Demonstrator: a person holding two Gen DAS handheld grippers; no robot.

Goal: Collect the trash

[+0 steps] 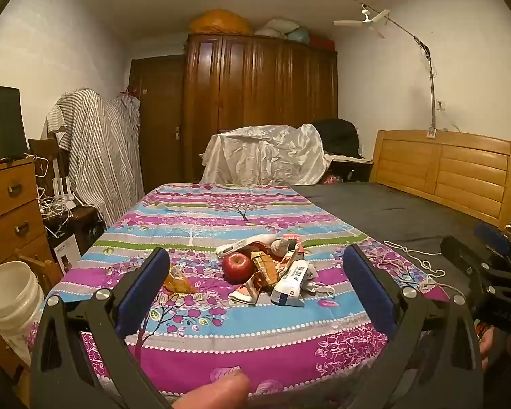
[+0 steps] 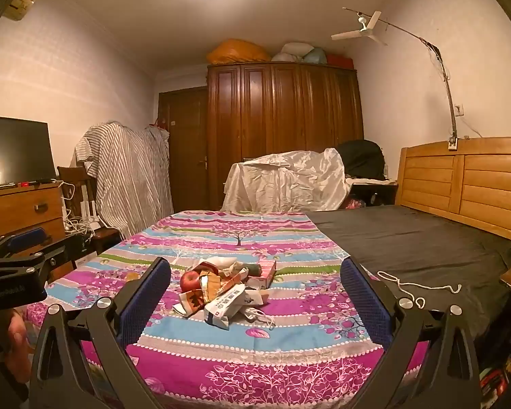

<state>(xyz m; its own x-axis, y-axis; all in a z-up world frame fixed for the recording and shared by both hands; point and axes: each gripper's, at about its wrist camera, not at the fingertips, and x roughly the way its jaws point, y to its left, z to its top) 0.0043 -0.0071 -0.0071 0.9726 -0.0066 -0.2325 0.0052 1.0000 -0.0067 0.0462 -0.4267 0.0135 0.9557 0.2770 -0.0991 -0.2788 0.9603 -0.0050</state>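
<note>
Left wrist: trash pile (image 1: 272, 269) beyond left tongs (image 1: 255, 286).

Hidden and cut off

Wrappers in the pile (image 1: 272, 269) overlap, print unreadable; the bucket (image 1: 8, 300) and TV (image 1: 0, 122) are cut by the left edge.

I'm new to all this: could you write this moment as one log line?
stage: approach | left hand-held gripper: open, empty | right hand-held gripper: open, empty | trash pile with apple: untouched on bedsheet
</note>
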